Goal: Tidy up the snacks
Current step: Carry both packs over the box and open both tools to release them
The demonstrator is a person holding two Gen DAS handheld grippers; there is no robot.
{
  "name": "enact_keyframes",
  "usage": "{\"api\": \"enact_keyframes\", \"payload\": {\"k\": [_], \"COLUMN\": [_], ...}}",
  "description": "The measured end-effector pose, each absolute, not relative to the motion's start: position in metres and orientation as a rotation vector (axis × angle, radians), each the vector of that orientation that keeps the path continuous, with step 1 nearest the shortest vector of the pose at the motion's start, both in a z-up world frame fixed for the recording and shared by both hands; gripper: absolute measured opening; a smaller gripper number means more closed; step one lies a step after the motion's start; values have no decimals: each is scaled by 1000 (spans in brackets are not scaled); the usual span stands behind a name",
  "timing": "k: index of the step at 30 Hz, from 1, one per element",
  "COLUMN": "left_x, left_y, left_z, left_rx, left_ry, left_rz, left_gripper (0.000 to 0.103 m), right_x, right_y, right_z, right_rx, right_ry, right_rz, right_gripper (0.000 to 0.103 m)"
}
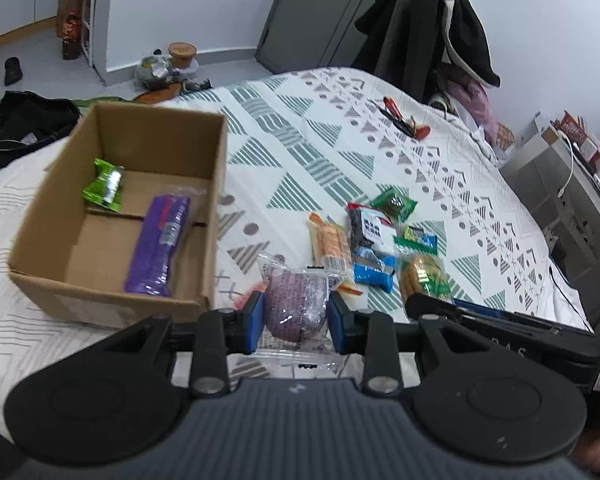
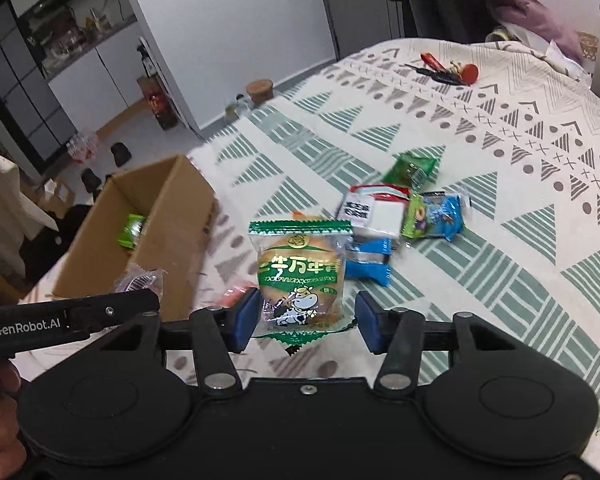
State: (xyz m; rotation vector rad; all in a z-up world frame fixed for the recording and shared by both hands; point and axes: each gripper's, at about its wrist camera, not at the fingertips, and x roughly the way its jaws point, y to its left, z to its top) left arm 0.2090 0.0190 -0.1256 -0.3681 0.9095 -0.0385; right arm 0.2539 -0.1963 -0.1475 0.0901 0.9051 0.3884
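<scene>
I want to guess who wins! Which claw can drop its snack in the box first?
Probably the left claw. It is shut on the purple snack, right beside the cardboard box. The right claw is open around the green cookie pack, farther away.

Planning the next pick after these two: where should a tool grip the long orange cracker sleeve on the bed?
Grip the orange cracker sleeve across its narrow middle, coming from above. It lies flat and long; its left side is open, while the black-and-white packet crowds its right, so ease that finger in.

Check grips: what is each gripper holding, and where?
Left gripper: clear-wrapped purple round cake, by its sides. Right gripper: open around green-edged biscuit packet; grip uncertain.
</scene>
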Motion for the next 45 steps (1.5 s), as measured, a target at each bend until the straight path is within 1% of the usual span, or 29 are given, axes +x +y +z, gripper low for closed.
{"api": "enact_keyframes", "payload": {"k": [9,20,36,45], "left_x": [198,196,212,221], "left_y": [42,79,148,167], "left_z": [-102,-92,-109,-125], "left_rx": [-374,-396,-458,-484], "left_ry": [857,827,832,859], "left_rz": [-12,29,123,134], "left_gripper": [33,33,33,33], "right_x": [245,242,259,267], "right_y": [-177,-141,-82,-55], "right_z": [-128,-109,-116,-128], "right_rx": [113,121,99,93], "right_ry": [861,827,854,882], "right_rz": [418,467,529,546], "right_gripper": [44,44,44,44]}}
